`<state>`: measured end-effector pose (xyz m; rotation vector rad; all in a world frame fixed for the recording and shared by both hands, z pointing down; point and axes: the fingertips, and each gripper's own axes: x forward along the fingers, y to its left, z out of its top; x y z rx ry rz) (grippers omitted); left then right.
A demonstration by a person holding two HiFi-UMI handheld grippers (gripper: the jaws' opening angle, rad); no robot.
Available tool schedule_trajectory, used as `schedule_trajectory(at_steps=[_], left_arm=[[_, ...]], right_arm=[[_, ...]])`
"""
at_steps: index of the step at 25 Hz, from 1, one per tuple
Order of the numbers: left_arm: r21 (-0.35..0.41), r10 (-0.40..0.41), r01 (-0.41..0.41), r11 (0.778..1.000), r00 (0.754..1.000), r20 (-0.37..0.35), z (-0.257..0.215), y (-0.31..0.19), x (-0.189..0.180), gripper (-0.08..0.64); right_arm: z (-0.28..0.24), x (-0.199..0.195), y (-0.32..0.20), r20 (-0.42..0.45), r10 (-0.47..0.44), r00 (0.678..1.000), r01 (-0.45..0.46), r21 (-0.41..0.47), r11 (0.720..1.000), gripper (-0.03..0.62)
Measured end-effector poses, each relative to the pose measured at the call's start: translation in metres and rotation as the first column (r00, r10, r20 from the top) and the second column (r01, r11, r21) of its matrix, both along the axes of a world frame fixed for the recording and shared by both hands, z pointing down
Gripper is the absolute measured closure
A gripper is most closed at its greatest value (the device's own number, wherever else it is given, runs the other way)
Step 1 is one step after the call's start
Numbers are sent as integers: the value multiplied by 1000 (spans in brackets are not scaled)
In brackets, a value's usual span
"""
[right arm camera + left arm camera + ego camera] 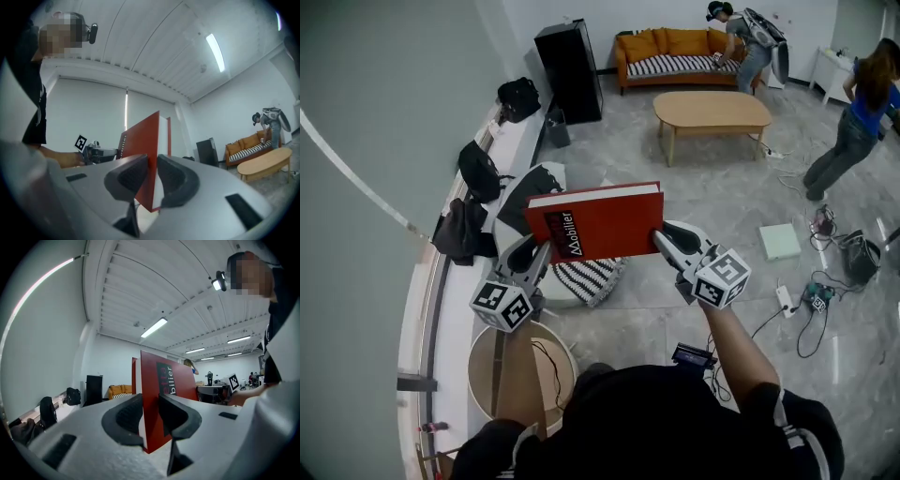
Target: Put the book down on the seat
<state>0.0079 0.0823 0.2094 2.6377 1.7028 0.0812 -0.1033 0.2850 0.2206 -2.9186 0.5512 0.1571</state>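
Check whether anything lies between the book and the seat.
Nothing hangs between them, but a striped cushion lies on the seat right under the book, and a dark cloth covers the seat's far part.

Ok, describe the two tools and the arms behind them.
The left tool and right tool are pale grey with dark curved pads, each carrying a white cube with black square markers. The right arm's short black sleeve has white stripes.
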Motion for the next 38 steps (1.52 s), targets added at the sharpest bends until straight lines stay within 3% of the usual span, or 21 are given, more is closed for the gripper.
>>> schedule_trajectory(at_steps=[9, 15, 20, 28, 38], left_arm=[[-15, 88, -88, 996, 995, 55, 26, 43, 36, 442], [-10, 139, -139, 990, 984, 114, 45, 66, 91, 443], [-30, 147, -145, 989, 976, 160, 60, 72, 144, 445], [-58, 158, -150, 987, 972, 174, 77, 76, 163, 445], [-69, 130, -118, 991, 967, 219, 91, 74, 269, 446]], right_arm=[[21, 19, 31, 62, 85, 994, -85, 2, 996, 511], [25, 70, 54, 108, 138, 984, -139, 1, 990, 511], [32, 122, 58, 153, 145, 978, -145, -10, 989, 512], [42, 143, 61, 175, 140, 974, -135, -39, 990, 512], [50, 256, 64, 215, 100, 972, -93, -43, 995, 512]])
